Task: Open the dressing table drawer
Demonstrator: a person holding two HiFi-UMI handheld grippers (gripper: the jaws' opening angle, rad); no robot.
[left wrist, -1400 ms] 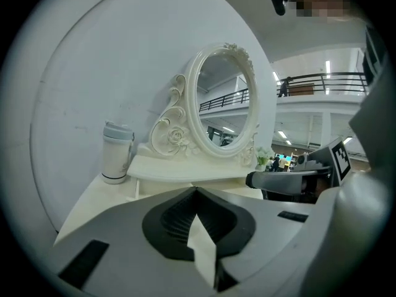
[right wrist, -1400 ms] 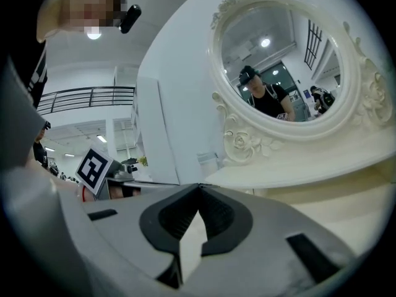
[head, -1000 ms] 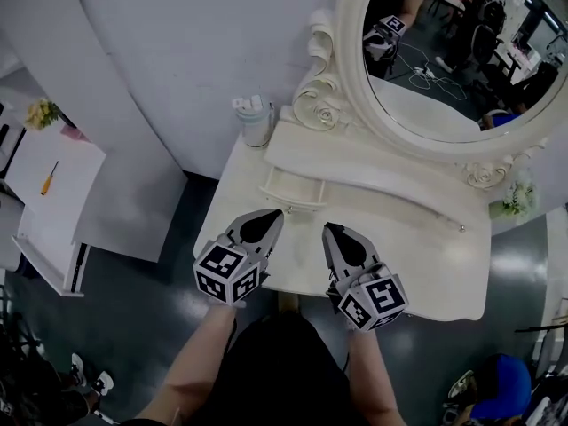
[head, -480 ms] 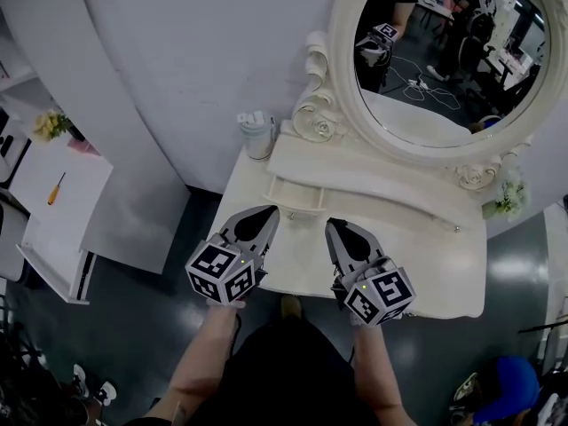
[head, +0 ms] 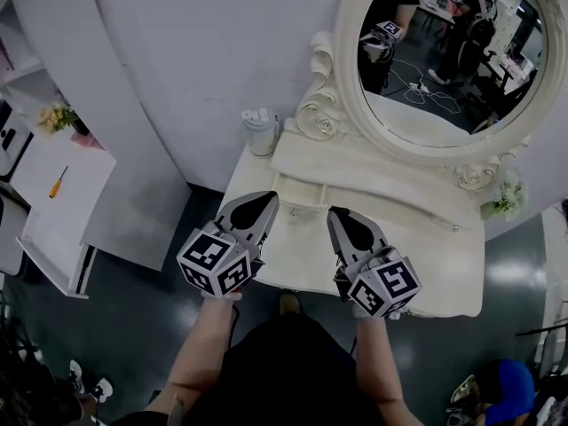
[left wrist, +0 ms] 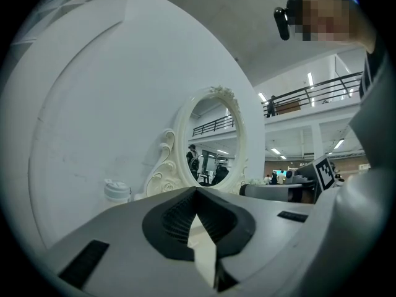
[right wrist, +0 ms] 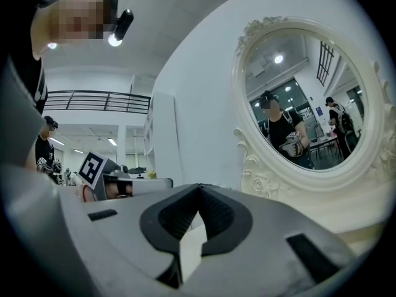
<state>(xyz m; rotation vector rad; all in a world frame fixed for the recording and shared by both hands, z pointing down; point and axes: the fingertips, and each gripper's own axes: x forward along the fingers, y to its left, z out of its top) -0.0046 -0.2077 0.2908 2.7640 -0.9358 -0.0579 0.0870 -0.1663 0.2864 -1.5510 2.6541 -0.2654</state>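
Hovering side by side over the front part of the white table (head: 426,264), the left tool (head: 270,196) and the right tool (head: 334,212) both point level toward the oval mirror (head: 444,51) at the back. Each tool has its jaws brought together. Its own view shows the dark ribbed pads meeting at the tips with nothing caught between them.

The drawer (head: 302,197) is a small shallow one set under the raised shelf below the mirror. It sits just ahead of the tools, in the gap between the two tips and a little nearer the left one. From above it is not clear whether either tip touches it, and how far out it stands cannot be judged.

A lidded cup (head: 260,131) stands beyond the left tool and slightly to its outer side, at the table's back corner beside the carved scroll of the mirror frame. Far off to the left tool's outer side, well apart from the table, a side shelf (head: 44,229) carries a screwdriver (head: 58,182). Beyond the right tool and well to its outer side, a small spray of flowers (head: 506,198) sits at the foot of the mirror frame. The person's forearms (head: 209,344) run back from the marker cubes toward the bottom of the head view.
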